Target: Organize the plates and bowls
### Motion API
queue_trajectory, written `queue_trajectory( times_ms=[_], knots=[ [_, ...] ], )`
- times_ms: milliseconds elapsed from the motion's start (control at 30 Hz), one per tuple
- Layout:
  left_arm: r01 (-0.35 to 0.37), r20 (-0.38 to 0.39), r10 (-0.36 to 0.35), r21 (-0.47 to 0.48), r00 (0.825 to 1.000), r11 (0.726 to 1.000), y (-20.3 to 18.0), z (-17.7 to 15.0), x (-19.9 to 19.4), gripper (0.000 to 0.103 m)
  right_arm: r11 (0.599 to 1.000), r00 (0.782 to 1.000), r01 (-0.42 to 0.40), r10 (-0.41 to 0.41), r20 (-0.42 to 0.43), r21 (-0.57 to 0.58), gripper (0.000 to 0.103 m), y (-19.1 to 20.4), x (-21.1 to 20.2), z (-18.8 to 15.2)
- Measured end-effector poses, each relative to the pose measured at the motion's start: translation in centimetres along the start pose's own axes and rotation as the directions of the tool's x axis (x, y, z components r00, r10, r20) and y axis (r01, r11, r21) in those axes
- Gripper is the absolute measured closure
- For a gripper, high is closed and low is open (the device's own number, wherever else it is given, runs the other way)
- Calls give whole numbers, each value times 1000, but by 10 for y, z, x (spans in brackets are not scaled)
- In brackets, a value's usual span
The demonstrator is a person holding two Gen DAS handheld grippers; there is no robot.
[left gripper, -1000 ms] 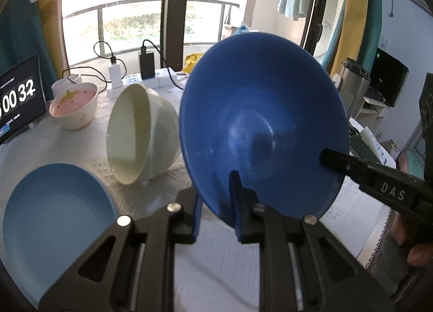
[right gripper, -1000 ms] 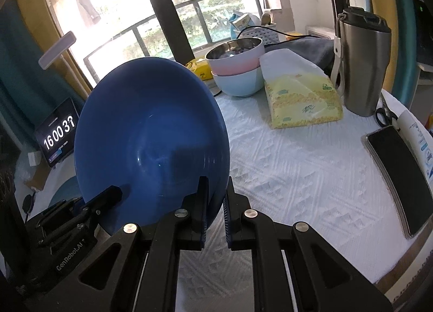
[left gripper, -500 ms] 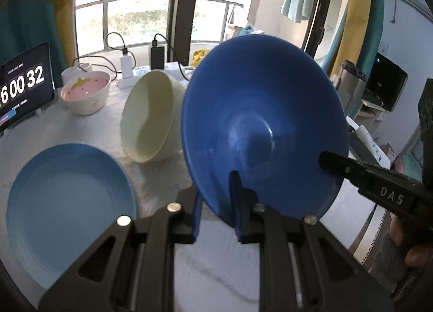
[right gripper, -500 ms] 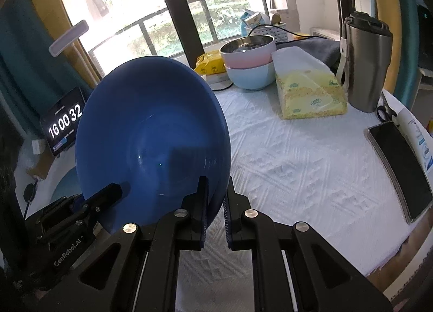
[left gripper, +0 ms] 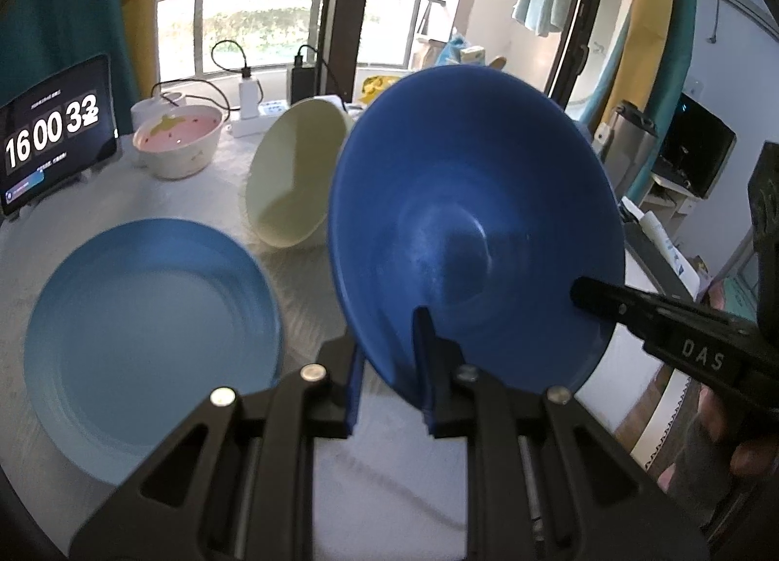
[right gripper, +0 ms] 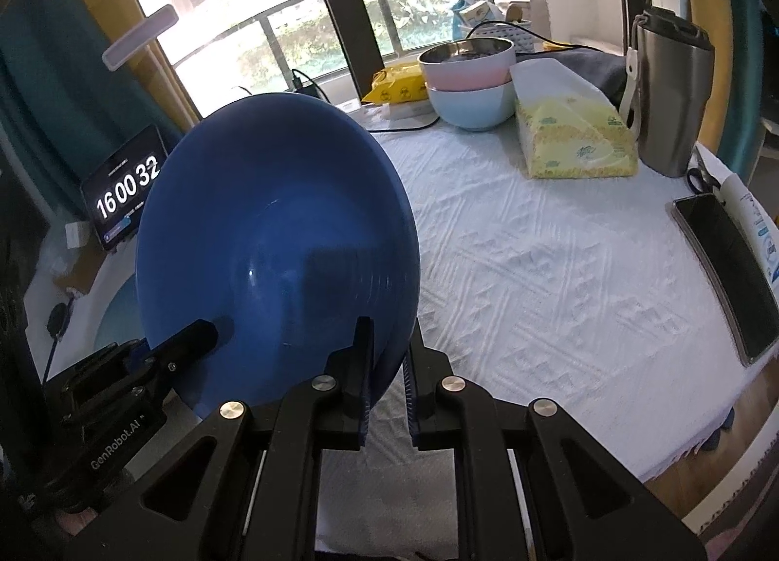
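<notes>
Left tool (left gripper: 389,356): pinching the near rim of the dark blue plate (left gripper: 477,239), held tilted above the bench (right gripper: 560,278). Right tool (right gripper: 387,366): pinching the same plate's rim at another spot. Light blue plate (left gripper: 146,317): flat on the bench, left of the held plate. Cream bowl (left gripper: 292,171): tipped on its side behind. Pink-lined bowl (left gripper: 177,144): upright beside the clock tablet (left gripper: 53,132). Stacked bowls (right gripper: 470,84): far edge, next to a tissue pack (right gripper: 574,142).

Plate (left gripper: 151,332): lay flat on the table (right gripper: 560,269), left of the raised dish (left gripper: 477,230). Tilted bowl (left gripper: 292,171): behind, between plate and dish. Small bowl (left gripper: 177,147): further back left, beside the clock tablet (left gripper: 53,132). Stacked bowls (right gripper: 470,84): far side, left of the tissue pack (right gripper: 574,142); tumbler (right gripper: 674,93) right of it.
</notes>
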State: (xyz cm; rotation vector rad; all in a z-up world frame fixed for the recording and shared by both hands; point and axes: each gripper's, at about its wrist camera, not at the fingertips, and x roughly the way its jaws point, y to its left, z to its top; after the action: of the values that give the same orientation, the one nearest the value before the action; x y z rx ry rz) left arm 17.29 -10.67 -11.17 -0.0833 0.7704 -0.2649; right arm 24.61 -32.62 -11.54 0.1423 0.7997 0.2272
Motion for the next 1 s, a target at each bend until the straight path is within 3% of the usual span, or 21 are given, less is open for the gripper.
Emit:
queue_trajectory(
  times_ms=[1000],
  knots=[
    [1,-103,-1,-4,995,1000,10,-14,-3,81,999,995,-24,27,-91,31,90,4,2,-5]
  ],
)
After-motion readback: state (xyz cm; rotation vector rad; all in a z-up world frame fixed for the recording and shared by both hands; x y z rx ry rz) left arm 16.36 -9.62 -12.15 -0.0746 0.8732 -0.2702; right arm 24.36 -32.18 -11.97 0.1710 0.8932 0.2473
